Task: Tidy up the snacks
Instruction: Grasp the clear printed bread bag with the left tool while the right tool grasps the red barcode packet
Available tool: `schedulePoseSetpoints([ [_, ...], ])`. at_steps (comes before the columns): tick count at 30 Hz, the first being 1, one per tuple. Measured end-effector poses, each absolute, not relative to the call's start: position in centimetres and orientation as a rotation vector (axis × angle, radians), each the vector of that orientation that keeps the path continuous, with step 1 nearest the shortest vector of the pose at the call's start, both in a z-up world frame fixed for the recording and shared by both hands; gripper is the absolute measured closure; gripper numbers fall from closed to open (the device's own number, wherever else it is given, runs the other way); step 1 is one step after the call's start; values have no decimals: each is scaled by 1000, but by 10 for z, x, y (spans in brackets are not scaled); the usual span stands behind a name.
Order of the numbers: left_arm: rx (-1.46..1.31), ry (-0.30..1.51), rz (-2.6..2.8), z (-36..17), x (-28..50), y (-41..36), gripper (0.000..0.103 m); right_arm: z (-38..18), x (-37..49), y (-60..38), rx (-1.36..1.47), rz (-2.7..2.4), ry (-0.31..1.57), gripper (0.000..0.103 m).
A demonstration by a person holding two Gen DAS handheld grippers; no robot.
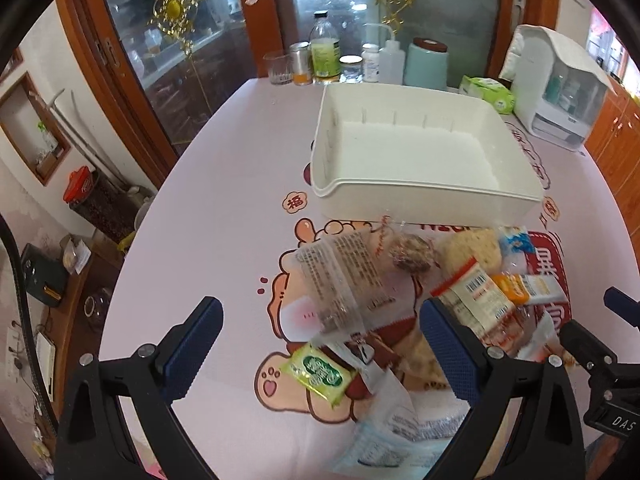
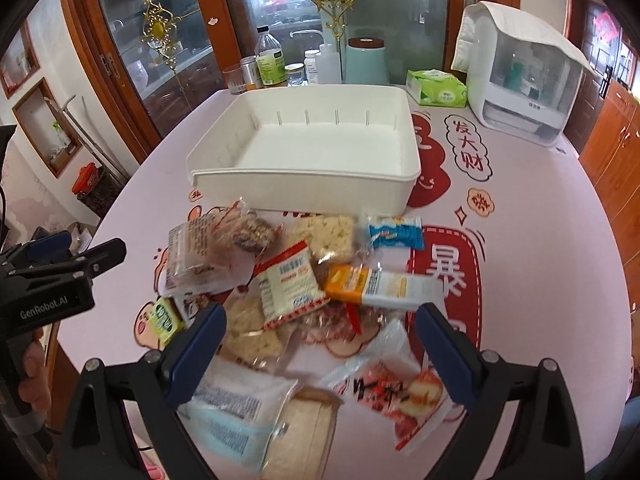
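An empty white bin (image 1: 416, 160) (image 2: 312, 152) stands on the pink table beyond a pile of wrapped snacks. The pile holds a clear packet (image 1: 340, 276) (image 2: 192, 256), a small green packet (image 1: 320, 374) (image 2: 165, 319), a red-edged white packet (image 1: 476, 296) (image 2: 288, 284), an orange-and-white bar (image 2: 380, 286) (image 1: 528, 288) and a blue packet (image 2: 396, 233). My left gripper (image 1: 320, 340) is open above the pile's left side and empty. My right gripper (image 2: 320, 336) is open above the pile's near side and empty. The left gripper also shows at the left edge of the right wrist view (image 2: 60, 264).
Bottles, jars and a teal canister (image 1: 426, 62) (image 2: 366, 60) line the table's far edge. A green tissue pack (image 2: 436, 87) and a white covered appliance (image 2: 524, 76) stand at the back right. Glass cabinet doors stand behind. The table's left edge drops to cluttered furniture.
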State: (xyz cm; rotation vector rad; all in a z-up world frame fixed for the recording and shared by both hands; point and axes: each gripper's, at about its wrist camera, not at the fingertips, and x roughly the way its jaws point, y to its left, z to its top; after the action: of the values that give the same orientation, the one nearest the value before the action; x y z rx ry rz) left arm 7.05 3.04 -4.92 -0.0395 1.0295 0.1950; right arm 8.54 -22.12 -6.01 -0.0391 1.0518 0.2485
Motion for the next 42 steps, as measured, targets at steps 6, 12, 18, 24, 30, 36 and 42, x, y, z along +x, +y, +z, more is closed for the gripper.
schedulePoseSetpoints([
  [6,-78,1072,198,-72,96,46,5,-69,104,-212,-61,255,1063,10],
  [12,-124,1168,197,-113,122,54,5,-92,116,-195,-112,273,1106,12],
  [18,-245,1272,231,-158,137,72,5,-125,130,-187,-138,273,1189,16],
  [24,-336,1297,188,-178,150,76,5,-149,140,-184,-126,284,1250,19],
  [30,-314,1344,194,-188,167,61,5,-159,148,-178,-137,288,1263,20],
  [36,-296,1412,229,-212,179,48,5,-165,153,-166,-176,300,1271,28],
  [42,-262,1388,225,-216,175,44,23,-170,155,-154,-200,348,1296,66],
])
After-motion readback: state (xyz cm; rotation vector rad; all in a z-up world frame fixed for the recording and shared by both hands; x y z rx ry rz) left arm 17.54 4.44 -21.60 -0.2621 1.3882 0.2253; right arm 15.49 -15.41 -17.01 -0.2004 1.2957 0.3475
